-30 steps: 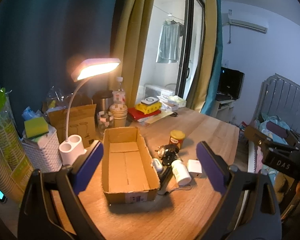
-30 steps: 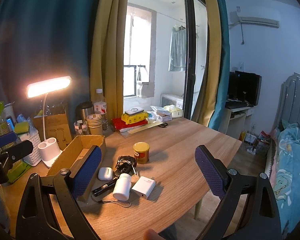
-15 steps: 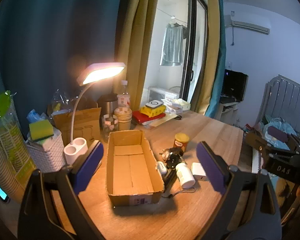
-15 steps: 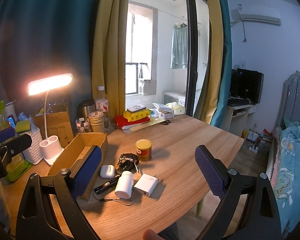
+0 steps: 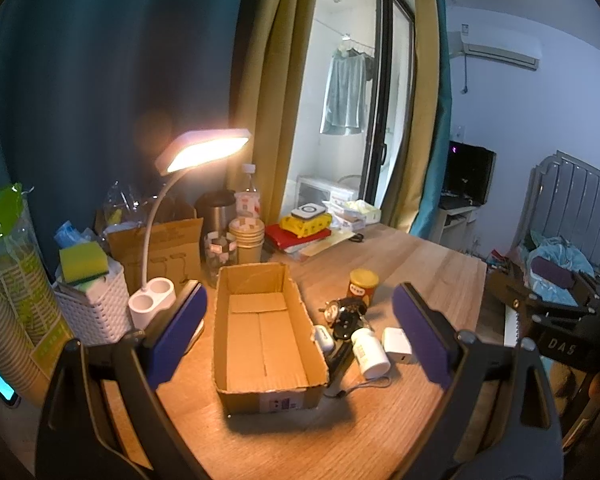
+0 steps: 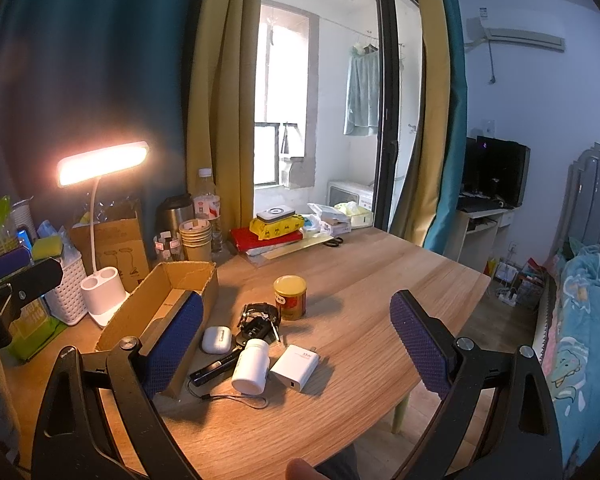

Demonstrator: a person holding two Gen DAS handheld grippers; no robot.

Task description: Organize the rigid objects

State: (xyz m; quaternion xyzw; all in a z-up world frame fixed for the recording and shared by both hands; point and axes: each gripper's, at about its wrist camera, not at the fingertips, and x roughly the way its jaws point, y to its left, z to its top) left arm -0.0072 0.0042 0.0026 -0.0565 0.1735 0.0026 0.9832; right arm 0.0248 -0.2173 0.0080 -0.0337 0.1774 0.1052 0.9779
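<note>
Indoors: wooden table (image 6: 360,280), lit lamp (image 6: 101,162), curtains (image 6: 219,100); both hand-held grippers spread, empty.

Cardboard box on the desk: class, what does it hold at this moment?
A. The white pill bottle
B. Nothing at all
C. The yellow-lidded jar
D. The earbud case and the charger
B. The cardboard box shows only its bare floor, while the white pill bottle, earbud case, charger and yellow-lidded jar all lie on the desk beside it.

Both wrist views look down across the counter (image 5: 420,256) from its near edge toward the window, sharing the cardboard box (image 5: 259,360) and the lit lamp (image 6: 99,164).
</note>
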